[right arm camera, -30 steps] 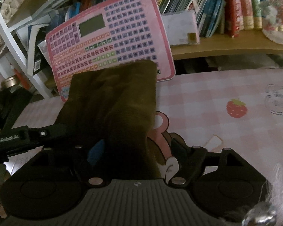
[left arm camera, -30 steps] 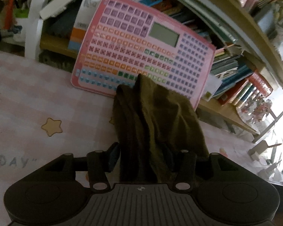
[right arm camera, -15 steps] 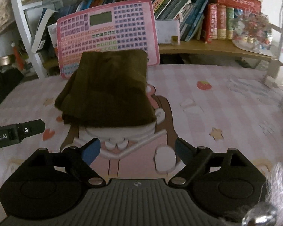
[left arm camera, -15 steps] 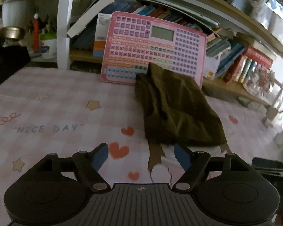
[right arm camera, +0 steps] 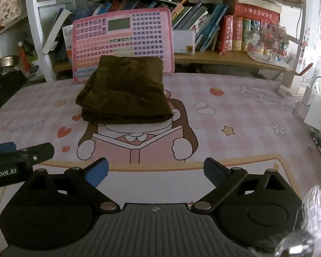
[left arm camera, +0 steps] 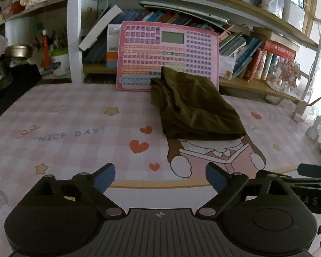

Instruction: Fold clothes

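We see a pink checked table mat printed with a cartoon girl reading a book, and we take that printed girl as our landmark. Behind her, past the mat's far edge, stands a wooden bookshelf crowded with upright and leaning books. Leaning against the shelf, straight behind the girl, is a pink rectangular toy keyboard board with rows of coloured keys and a small grey screen.

The folded dark olive-brown garment lies flat on the mat over the girl's head; its far edge reaches the foot of the pink board and its near folded edge ends just above her collar. In the left wrist view the same garment sits beyond and a little right of the printed white hands.

Our left gripper hangs near the girl's lower edge, its blue-padded jaws having just been opening, now spread wide with nothing between them. Our right gripper is likewise below her book, jaws also just opened wide and empty, apart from the garment.
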A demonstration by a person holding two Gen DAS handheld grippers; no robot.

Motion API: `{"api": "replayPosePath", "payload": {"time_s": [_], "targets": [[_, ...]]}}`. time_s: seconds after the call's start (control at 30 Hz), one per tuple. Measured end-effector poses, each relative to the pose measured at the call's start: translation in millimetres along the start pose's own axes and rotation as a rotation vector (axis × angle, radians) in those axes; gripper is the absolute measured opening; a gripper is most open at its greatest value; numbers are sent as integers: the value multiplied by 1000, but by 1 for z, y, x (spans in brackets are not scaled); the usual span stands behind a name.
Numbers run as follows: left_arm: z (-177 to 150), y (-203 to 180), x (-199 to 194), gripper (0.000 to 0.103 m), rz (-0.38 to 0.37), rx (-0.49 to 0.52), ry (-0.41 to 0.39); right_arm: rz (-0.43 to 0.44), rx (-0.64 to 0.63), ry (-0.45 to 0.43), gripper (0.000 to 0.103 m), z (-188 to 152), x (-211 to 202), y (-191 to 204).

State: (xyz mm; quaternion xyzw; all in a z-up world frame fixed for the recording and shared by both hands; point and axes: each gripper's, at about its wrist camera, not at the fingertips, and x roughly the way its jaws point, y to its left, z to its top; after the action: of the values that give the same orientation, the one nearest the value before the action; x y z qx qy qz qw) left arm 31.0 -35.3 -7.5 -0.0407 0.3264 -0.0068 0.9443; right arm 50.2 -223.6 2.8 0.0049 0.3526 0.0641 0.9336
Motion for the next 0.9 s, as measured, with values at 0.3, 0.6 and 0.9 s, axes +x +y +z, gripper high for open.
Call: {"api": "replayPosePath", "payload": {"time_s": [0.3, 0.6, 0.9], "targets": [[-5, 2, -9, 100, 17, 10, 2, -11, -11, -14, 97, -6, -12, 7], [-7, 3, -13, 102, 13, 15, 2, -23, -9, -15, 97, -7, -16, 10], [-6, 4, -12, 102, 21, 20, 7, -28, -10, -17, 97, -7, -17, 11]]}}
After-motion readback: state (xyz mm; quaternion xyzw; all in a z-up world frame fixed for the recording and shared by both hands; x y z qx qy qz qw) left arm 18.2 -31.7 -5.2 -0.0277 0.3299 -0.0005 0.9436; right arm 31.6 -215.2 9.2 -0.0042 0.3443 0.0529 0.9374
